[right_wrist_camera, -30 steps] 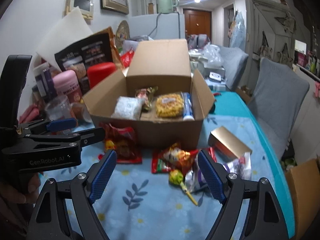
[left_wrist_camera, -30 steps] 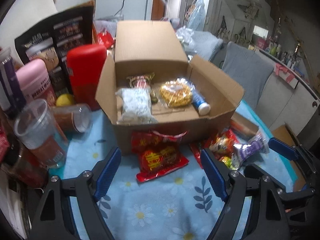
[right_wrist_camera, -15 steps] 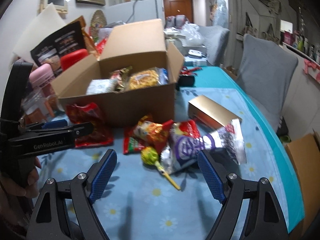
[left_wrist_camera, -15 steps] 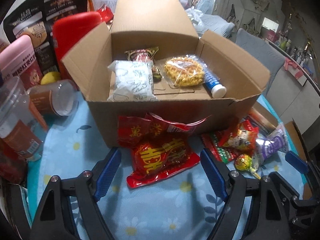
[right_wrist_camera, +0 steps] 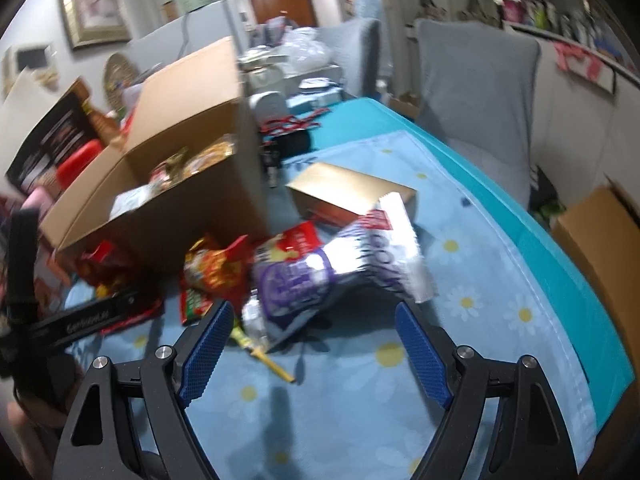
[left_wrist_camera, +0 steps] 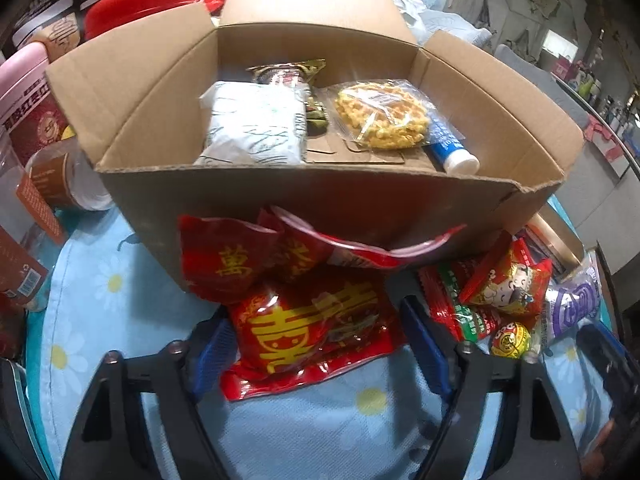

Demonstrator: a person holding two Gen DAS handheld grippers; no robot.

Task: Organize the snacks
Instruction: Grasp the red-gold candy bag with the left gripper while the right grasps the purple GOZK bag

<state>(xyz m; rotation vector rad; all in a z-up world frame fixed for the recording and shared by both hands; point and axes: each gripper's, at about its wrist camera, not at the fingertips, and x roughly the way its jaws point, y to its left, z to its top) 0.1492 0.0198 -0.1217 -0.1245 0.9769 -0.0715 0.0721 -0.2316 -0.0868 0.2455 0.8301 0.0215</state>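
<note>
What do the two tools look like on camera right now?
Both match: the left tool and right tool have black angular frames with triangular cut-outs, silver screw heads and blue textured pads. The left one's side carries white "GenRobot.AI" lettering. No cables or sleeves show.

Bench [right_wrist_camera: 500,264] under a blue daisy-print cloth, open cardboard box [left_wrist_camera: 248,204] on it, red snack packets [left_wrist_camera: 312,332] against the box front, purple packet [right_wrist_camera: 332,276], lollipop [left_wrist_camera: 510,340], gold box [right_wrist_camera: 352,188] beside them

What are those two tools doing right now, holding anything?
Left tool: open, its fingers either side of the red snack packet, not gripping it.
Right tool: open, empty, just short of the purple snack bag.
</note>
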